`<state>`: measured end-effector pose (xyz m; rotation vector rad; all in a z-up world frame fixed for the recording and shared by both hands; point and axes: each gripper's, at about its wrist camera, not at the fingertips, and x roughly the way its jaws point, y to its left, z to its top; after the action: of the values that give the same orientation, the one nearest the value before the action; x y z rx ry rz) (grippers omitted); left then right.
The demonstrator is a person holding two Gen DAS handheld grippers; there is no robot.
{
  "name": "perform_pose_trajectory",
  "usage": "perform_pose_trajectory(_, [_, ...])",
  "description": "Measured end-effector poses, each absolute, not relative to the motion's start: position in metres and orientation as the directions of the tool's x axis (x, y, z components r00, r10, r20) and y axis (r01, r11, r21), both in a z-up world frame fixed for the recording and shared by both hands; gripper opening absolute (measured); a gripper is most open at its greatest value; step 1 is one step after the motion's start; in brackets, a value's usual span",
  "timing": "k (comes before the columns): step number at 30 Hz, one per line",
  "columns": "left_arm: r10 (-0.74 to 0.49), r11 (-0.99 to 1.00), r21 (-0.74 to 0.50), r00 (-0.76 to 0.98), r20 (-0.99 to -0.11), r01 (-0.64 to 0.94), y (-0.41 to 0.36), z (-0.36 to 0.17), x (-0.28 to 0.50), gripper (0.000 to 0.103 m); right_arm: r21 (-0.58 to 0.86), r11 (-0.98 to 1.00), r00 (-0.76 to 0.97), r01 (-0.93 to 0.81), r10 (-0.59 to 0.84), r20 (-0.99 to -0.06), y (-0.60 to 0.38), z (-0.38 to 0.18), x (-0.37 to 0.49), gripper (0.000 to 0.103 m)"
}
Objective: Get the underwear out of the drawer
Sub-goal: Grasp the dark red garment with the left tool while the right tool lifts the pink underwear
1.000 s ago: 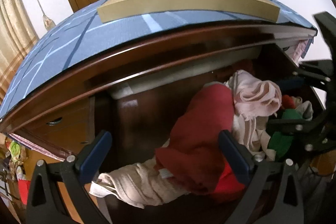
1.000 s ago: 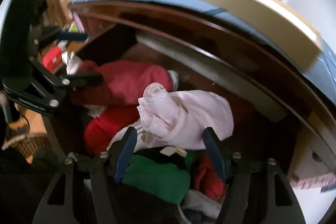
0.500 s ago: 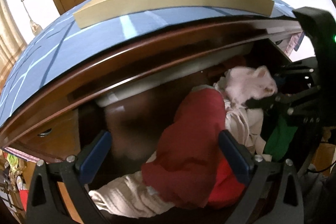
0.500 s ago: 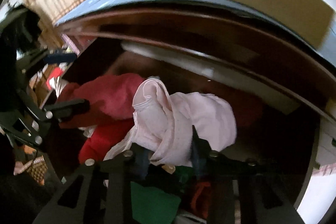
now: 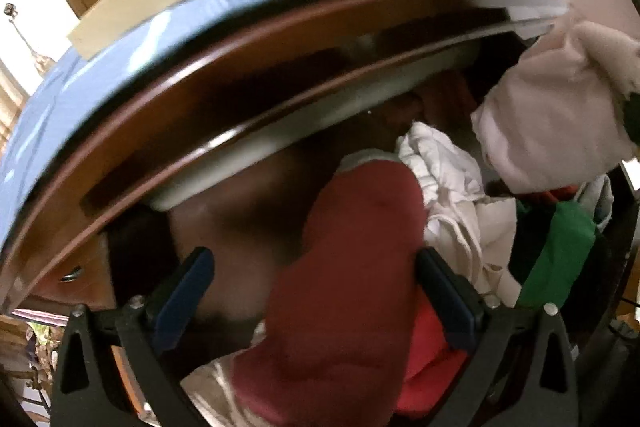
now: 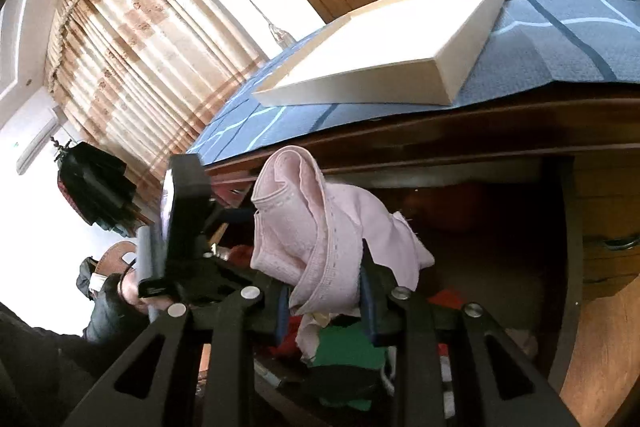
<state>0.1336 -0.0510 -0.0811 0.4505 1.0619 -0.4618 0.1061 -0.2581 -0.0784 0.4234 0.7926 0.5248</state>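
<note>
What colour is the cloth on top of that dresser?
The cloth is blue with pale blue and dark lines forming a grid, seen best in the right wrist view.

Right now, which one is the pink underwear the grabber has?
Find the dark wooden dresser with the blue cloth on top and its open drawer of clothes. The pink underwear hangs above the pile, pinched in the right gripper; it is pale pink, unlike the red, white and green clothes below.
</note>
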Motion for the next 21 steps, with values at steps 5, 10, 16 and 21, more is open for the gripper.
perform_pose_trajectory(5, [-0.135,0.804,0.106,0.354,-0.926,0.585,-0.058,-0.097,0.133,0.069,0.537,0.791,0.586,-0.292,0.592,-0.553,-0.249,-0.076,0.104,0.03])
perform_pose_trajectory(10, [-0.229,0.826,-0.027,0.291,-0.929,0.564,-0.05,-0.098,0.136,0.041,0.513,0.812,0.594,-0.278,0.565,-0.572,-0.25,-0.078,0.107,0.03])
perform_pose_trajectory(16, [-0.268,0.832,-0.007,0.39,-0.881,0.555,-0.043,-0.076,0.116,0.032,0.446,0.852,0.616,-0.276,0.512,-0.598,-0.255,-0.067,0.111,0.03])
perform_pose_trajectory(21, [-0.316,0.842,-0.026,0.453,-0.834,0.538,-0.026,-0.045,0.102,0.032,0.348,0.867,0.642,-0.356,0.497,-0.583,-0.242,-0.04,0.107,0.03])
